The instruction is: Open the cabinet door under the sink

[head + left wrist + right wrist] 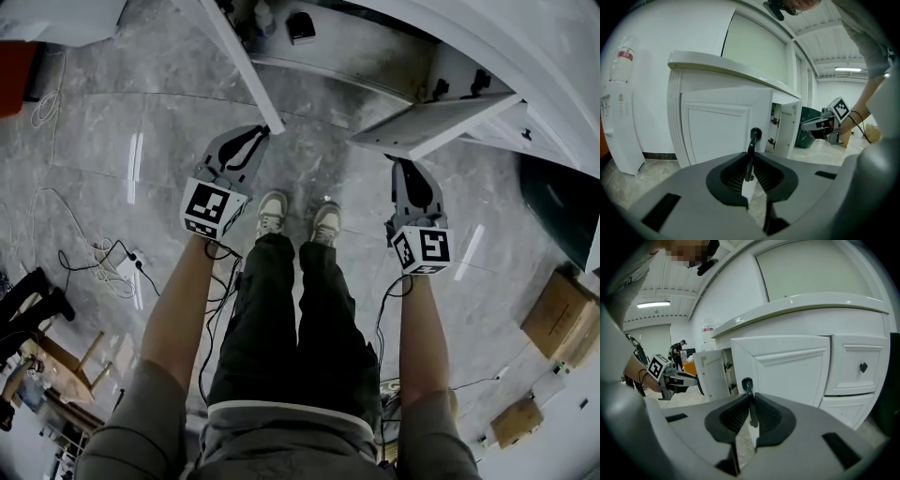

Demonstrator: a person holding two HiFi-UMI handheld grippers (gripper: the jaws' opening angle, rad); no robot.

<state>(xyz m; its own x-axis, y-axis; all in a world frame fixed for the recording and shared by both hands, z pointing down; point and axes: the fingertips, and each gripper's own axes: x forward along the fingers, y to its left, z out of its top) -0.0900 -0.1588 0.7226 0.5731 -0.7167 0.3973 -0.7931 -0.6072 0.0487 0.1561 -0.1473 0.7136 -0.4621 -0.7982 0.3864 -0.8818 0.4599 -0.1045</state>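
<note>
With left claw [750, 161] clamped on left handle [754, 135] and right claw [751, 401] on right handle [746, 382], holds both cabinet doors [431, 124] partly open under the surface [731, 65], probably mid-opening, next asking a wider outward pull.

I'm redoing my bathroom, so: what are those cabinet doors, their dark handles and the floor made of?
Cabinet doors: likely painted wood or board, smooth white with moulded panel frames. Handles: black, slightly glossy, metal or plastic; can't tell. Floor: polished grey veined tile, marble-look, reflecting lights.
</note>
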